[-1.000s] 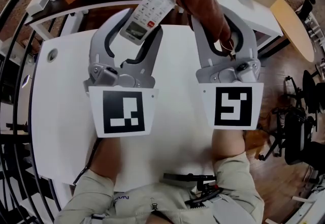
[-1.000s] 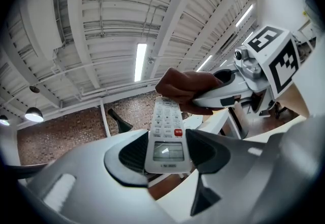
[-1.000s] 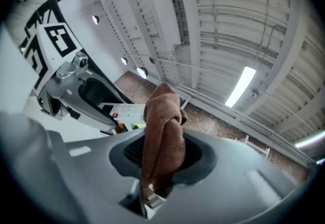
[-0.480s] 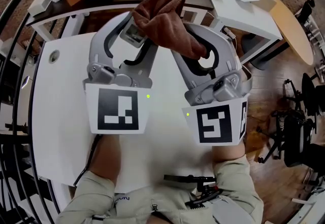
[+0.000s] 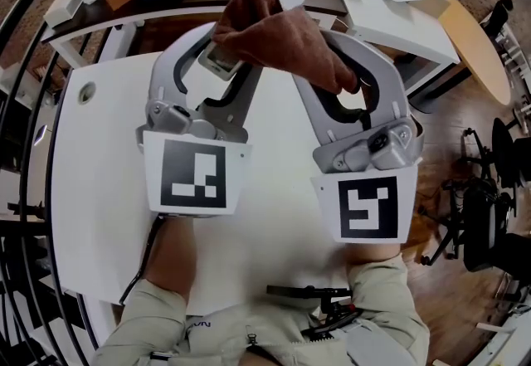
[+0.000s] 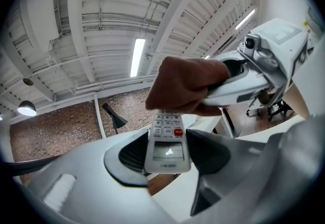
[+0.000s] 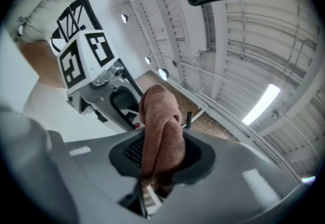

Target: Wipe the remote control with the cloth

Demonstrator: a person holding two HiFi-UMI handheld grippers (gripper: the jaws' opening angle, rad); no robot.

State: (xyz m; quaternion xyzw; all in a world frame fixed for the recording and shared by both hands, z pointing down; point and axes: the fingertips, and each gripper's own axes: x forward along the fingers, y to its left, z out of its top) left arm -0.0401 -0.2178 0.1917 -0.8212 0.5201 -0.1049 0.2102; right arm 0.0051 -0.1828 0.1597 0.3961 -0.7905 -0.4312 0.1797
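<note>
Pointing away under cloth [image 5: 278, 32]: remote control [image 5: 221, 58]

Left claw [image 5: 226, 53] clamps the remote control [image 6: 166, 152], right claw [image 5: 319, 49] the cloth [image 7: 160, 136], both pointing forward.

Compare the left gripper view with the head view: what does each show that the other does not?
Left gripper view only: the remote control's red button and the ceiling light. Head view only: the person's forearms and the white table. Both: the left hand-held gripper clamping the remote control, and the right hand-held gripper holding the brown cloth over its far end.
</note>
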